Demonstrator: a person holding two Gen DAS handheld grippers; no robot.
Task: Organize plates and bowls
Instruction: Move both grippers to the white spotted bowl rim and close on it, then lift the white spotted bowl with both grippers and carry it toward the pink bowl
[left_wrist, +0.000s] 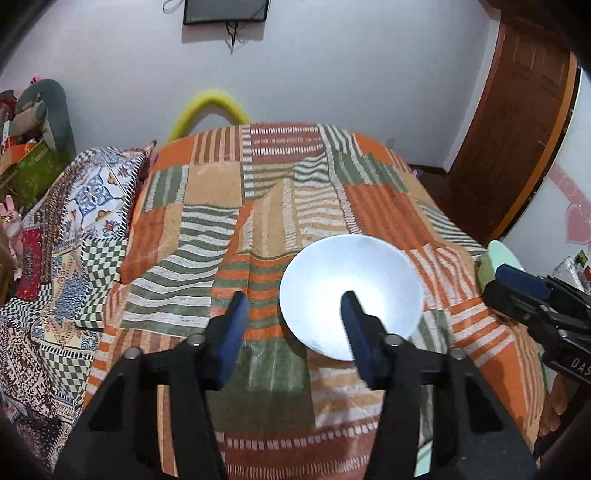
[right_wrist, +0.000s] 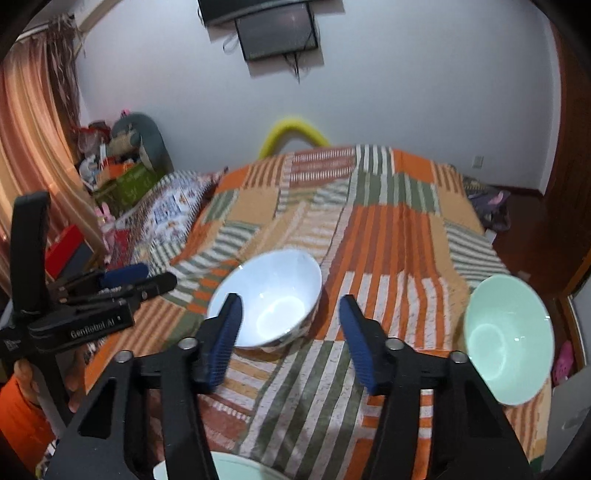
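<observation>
Both tools are hanging released, nothing between their pads. Left tool (left_wrist: 293, 310) is angling down at the white bowl (left_wrist: 351, 291), one pad overlapping its rim in view, probably lining up a rim grab. Right tool (right_wrist: 291, 314) is hovering between that white bowl (right_wrist: 266, 299) and the mint bowl (right_wrist: 508, 338) to its right, both sitting apart on the bed's patchwork blanket (right_wrist: 388, 240), unstacked.

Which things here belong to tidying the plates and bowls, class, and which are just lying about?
For the job: white bowl; mint-green bowl; a pale green rim at the right wrist view's lower edge.

Lying about: patchwork bedspread; wall screen; yellow curved tube; patterned pillow.
</observation>
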